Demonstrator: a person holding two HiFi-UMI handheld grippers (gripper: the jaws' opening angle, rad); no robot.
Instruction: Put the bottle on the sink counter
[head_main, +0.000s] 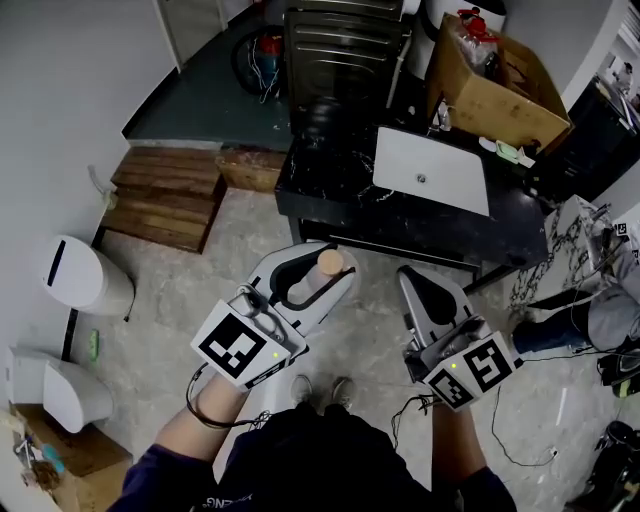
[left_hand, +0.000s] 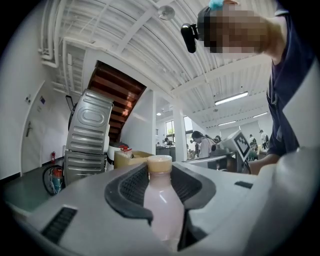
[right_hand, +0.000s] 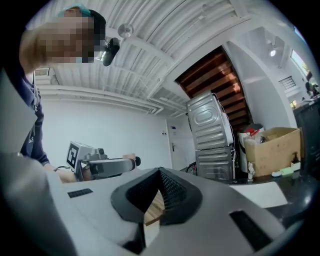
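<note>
A small bottle (head_main: 306, 285) of pale pink liquid with a tan cap lies level between the jaws of my left gripper (head_main: 325, 266), which is shut on its body. In the left gripper view the bottle (left_hand: 162, 207) fills the gap between the dark pads, its cap toward the tips. My right gripper (head_main: 413, 277) hangs beside it at the right, shut and empty; in the right gripper view the right gripper (right_hand: 160, 173) has its pads meeting at the tip. Ahead stands the black sink counter (head_main: 330, 185) with a white basin (head_main: 432, 170).
A cardboard box (head_main: 500, 95) sits on the counter's far right end. A grey washing machine (head_main: 345, 45) stands behind the counter. Wooden steps (head_main: 165, 195) lie at the left, white bins (head_main: 85, 275) further left. Cables and gear crowd the floor at the right (head_main: 590, 330).
</note>
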